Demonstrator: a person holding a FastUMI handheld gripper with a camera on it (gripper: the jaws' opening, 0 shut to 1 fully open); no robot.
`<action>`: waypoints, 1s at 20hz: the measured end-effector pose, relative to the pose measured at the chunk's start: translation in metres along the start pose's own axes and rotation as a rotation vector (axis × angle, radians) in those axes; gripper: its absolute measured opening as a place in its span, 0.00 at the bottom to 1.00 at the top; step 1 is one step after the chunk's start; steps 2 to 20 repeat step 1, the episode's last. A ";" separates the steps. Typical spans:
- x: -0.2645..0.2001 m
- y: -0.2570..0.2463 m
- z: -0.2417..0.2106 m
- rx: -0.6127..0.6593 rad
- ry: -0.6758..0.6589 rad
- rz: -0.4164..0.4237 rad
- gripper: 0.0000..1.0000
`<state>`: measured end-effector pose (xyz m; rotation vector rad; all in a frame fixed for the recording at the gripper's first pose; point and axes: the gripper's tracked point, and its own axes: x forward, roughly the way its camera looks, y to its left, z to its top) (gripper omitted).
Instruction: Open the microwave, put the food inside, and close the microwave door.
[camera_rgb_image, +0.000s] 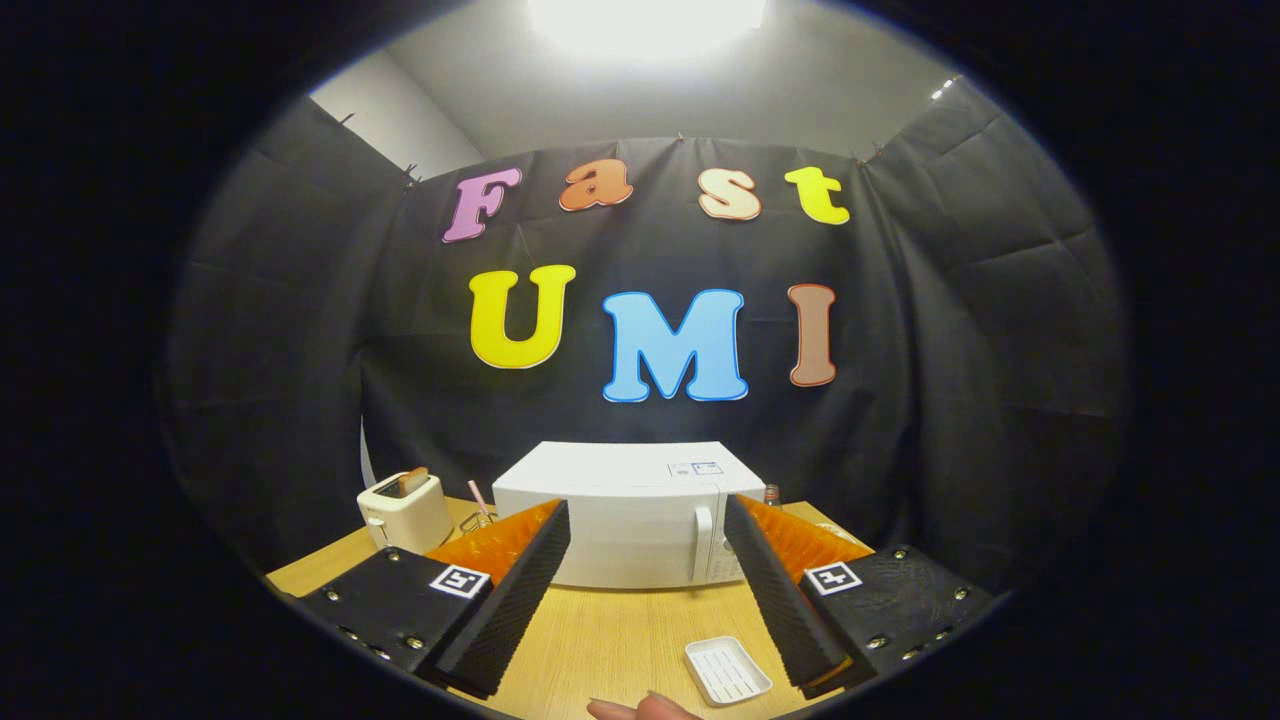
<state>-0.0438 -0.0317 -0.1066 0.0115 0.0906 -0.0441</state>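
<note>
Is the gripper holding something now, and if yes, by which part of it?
Nothing is held. The gripper is open, its fingers wide apart with only bare table between them. The microwave stands beyond them, door closed; the tray lies by one finger, untouched.

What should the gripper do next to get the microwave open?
Probably move forward toward the handle on the microwave. The door looks closed, the gripper is open and holds nothing, and the microwave sits beyond its fingers across bare table. The white tray can wait.

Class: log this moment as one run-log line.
gripper: open, empty | microwave: door shut, beyond fingers | white tray: on table, near fingers
</note>
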 end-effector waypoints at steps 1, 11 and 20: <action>0.001 -0.004 -0.001 0.001 -0.001 -0.014 0.99; 0.001 -0.004 -0.001 0.001 -0.001 -0.014 0.99; 0.001 -0.004 -0.001 0.001 -0.001 -0.014 0.99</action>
